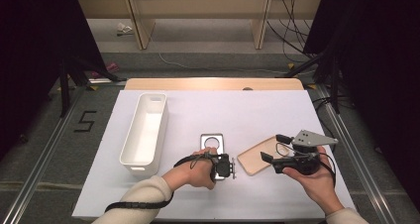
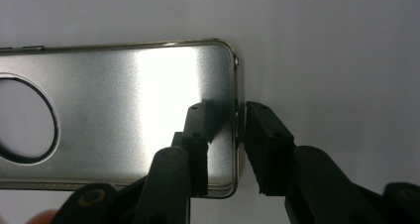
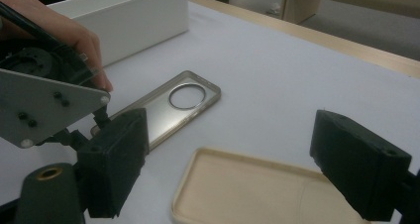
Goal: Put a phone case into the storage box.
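Observation:
A clear, silver-looking phone case (image 1: 212, 143) with a round camera hole lies on the white table cover (image 1: 198, 110) at the centre. My left gripper (image 1: 222, 173) points down at its near short end. In the left gripper view the jaws (image 2: 228, 120) straddle that end wall of the case (image 2: 124, 95): one pad stands inside over the back with a small gap to the wall, the other just outside it. A beige phone case (image 1: 253, 157) lies hollow side up to the right. My right gripper (image 1: 275, 148) hovers over it, jaws (image 3: 237, 149) wide open and holding nothing.
A long white bin (image 1: 145, 130) stands at the left of the cover, its wall also in the right gripper view (image 3: 124, 16). The wooden table edge (image 1: 213, 83) runs along the far side. Floor cables and dark stands lie beyond.

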A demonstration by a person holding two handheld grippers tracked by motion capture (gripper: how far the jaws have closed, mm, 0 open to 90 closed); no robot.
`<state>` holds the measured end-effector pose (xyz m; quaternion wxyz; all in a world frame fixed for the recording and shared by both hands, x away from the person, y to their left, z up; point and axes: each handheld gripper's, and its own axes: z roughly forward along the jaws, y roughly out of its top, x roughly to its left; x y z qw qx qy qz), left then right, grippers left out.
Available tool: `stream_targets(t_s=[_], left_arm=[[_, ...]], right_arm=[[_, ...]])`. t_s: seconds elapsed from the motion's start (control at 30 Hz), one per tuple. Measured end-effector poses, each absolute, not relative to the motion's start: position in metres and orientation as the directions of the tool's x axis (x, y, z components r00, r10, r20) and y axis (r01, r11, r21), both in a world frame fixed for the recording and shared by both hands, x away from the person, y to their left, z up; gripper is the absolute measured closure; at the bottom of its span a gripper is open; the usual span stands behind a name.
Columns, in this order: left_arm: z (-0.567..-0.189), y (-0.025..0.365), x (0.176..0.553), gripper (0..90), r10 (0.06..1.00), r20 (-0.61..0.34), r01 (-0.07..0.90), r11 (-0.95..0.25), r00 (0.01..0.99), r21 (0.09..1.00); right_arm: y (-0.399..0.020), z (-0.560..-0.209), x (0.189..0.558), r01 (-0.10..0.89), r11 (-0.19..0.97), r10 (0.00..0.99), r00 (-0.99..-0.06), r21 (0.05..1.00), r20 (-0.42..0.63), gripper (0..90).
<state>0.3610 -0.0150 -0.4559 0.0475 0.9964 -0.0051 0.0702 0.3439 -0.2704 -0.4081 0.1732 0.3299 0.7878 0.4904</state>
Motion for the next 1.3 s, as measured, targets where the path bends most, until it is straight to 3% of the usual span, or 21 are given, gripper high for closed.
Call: stream_targets(t_s=[0.53, 1.3], left_arm=[[-0.456, -0.016, 0.354, 85.3, -0.022, 0.156, -0.035, -0.996, 0.987, 0.080], [-0.455, -0.008, 0.351, 88.6, -0.018, 0.173, -0.040, -0.991, 0.985, 0.126]], right_arm=[[-0.270, -0.409, 0.344, 0.352, 0.305, 0.688, -0.724, 0.885, 0.051, 16.3], [-0.270, -0.409, 0.344, 0.355, 0.304, 0.688, -0.723, 0.884, 0.053, 16.3]])
